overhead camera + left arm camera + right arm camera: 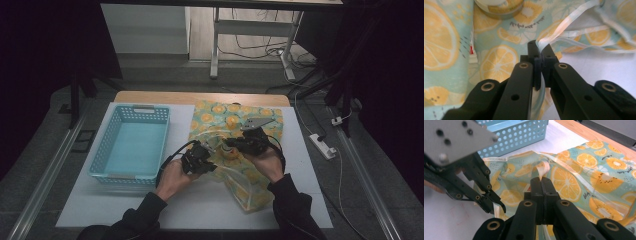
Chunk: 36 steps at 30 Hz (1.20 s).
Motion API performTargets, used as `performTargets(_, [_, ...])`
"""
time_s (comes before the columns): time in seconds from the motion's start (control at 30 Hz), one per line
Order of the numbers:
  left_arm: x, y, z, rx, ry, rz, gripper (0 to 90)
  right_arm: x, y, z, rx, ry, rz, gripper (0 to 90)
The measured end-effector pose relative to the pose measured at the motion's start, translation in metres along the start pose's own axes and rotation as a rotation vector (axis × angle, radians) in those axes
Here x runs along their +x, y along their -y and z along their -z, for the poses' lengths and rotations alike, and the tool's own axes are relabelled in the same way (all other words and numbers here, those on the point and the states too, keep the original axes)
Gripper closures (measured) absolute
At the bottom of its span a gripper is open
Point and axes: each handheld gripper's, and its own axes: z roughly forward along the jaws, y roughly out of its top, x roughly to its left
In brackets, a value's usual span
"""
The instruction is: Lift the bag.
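Observation:
A bag printed with orange and lemon slices (pixel 225 120) lies flat on the white table, its mouth with pale straps toward me. In the left gripper view, my left gripper (pixel 539 48) is shut on a pale strap (pixel 565 23) at the bag's mouth. My right gripper (pixel 541 180) is shut on the bag's rim, where a fold of printed fabric (pixel 544 168) rises from its tips. From above, the left gripper (pixel 210 151) and right gripper (pixel 235 145) face each other closely over the mouth. A small round tin (pixel 499 7) sits on the bag between them (pixel 229 150).
A light blue perforated basket (pixel 107 145) stands at the left of the table, its wall visible behind the left gripper (pixel 519 135). The white mat (pixel 200 205) lies bare at the front. A wooden table edge (pixel 200 97) runs along the back; cables trail on the floor at right.

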Motion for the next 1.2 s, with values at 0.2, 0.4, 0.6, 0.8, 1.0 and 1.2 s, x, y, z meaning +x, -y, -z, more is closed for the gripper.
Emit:
performTargets(0.2, [-0.001, -0.003, 0.011, -0.025, 0.007, 0.006, 88.8, 0.005, -0.005, 0.005, -0.010, -0.008, 0.009, 90.0])
performTargets(0.4, [0.001, -0.005, 0.020, -0.059, 0.021, 0.016, 88.9, 0.009, -0.010, 0.010, -0.015, -0.012, 0.016, 90.0])
performTargets(0.6, [0.003, -0.008, 0.034, -0.094, 0.050, 0.030, 88.9, 0.013, -0.015, 0.016, -0.016, -0.016, 0.024, 90.0])
performTargets(0.8, [0.007, -0.012, 0.048, -0.126, 0.077, 0.050, 88.9, 0.018, -0.021, 0.022, -0.010, -0.016, 0.041, 90.0])
performTargets(1.0, [0.010, -0.018, 0.061, -0.148, 0.107, 0.058, 88.9, 0.021, -0.029, 0.027, 0.009, -0.015, 0.053, 90.0])
performTargets(1.2, [0.015, -0.026, 0.076, -0.166, 0.134, 0.069, 88.9, 0.024, -0.040, 0.031, 0.023, -0.025, 0.060, 90.0])
